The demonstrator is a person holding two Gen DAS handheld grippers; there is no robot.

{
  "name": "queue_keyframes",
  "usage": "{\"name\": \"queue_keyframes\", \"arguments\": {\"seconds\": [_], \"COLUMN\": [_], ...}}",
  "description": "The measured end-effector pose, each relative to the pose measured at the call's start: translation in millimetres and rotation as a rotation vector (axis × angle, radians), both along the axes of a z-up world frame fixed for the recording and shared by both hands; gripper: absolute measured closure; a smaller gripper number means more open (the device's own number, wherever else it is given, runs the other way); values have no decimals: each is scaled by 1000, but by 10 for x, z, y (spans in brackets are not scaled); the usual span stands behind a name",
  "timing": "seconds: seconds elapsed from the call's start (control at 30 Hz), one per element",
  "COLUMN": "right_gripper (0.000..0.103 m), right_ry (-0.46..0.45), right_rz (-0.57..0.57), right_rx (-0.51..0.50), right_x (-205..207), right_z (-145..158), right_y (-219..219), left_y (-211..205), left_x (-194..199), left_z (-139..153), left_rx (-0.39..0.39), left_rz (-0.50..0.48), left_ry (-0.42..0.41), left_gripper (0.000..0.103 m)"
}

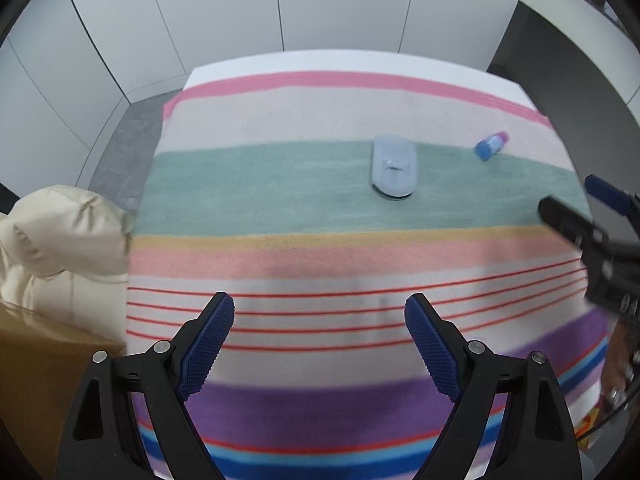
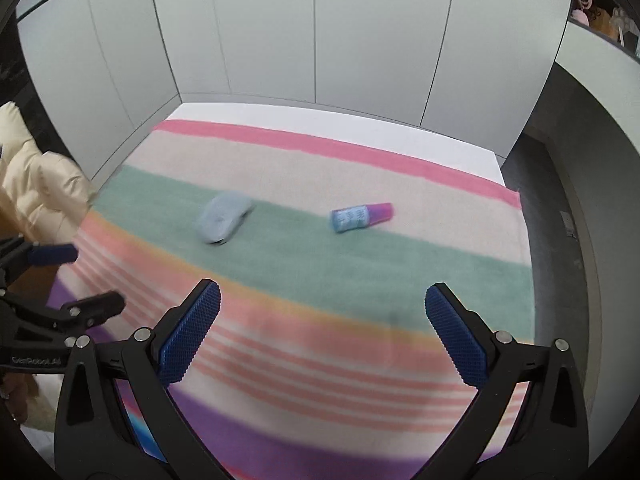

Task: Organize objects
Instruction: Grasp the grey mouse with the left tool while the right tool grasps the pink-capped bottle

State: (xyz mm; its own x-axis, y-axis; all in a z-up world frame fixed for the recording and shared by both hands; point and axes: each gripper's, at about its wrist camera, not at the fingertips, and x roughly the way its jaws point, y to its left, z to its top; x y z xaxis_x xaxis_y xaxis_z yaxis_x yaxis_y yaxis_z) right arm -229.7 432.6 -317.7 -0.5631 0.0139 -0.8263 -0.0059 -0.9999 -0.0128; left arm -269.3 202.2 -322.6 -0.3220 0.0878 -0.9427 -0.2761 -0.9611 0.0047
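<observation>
A pale blue oval case [image 1: 394,169] [image 2: 223,221] lies on the green stripe of a striped cloth [image 1: 280,264] [image 2: 360,264]. To its right a small blue bottle with a pink-purple cap [image 1: 491,145] [image 2: 361,216] lies on its side. My left gripper [image 1: 319,320] hovers open over the thin red stripes, well short of the case, with nothing between its fingers. My right gripper [image 2: 323,310] is also open and empty, above the orange and pink stripes nearer than the bottle. Each gripper shows at the edge of the other's view: the right gripper [image 1: 572,208], the left gripper [image 2: 86,278].
A cream puffy jacket [image 1: 60,236] [image 2: 36,184] rests on a brown box [image 1: 36,360] left of the table. White wall panels [image 2: 320,40] stand behind the table. A grey counter [image 2: 592,140] runs along the right.
</observation>
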Motion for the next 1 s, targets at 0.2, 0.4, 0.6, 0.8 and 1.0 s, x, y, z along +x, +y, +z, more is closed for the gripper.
{"name": "queue_keyframes", "arguments": {"seconds": [0.2,0.4,0.6,0.8,1.0], "right_gripper": [0,0,42,42,42], "right_ry": [-34,-18,18,43,30], "right_rz": [-38,-10,8,-8,-49], "right_rx": [-7,-2,-38,-52,-66], "right_x": [-273,-593,-760,-660,-530], "right_z": [-309,-502,-563,-585,-552], "right_y": [346,337,331,380,460], "left_y": [7,155,342,559,864], "left_x": [-153,-202,-248,-469,-823], "left_z": [-288,-380,-403,-385,-301], "left_rx": [45,38,18,59,54], "left_rz": [40,16,-28,-6,50], "left_ry": [-38,-11,25,47,108], "left_gripper": [15,12,9,7,14]}}
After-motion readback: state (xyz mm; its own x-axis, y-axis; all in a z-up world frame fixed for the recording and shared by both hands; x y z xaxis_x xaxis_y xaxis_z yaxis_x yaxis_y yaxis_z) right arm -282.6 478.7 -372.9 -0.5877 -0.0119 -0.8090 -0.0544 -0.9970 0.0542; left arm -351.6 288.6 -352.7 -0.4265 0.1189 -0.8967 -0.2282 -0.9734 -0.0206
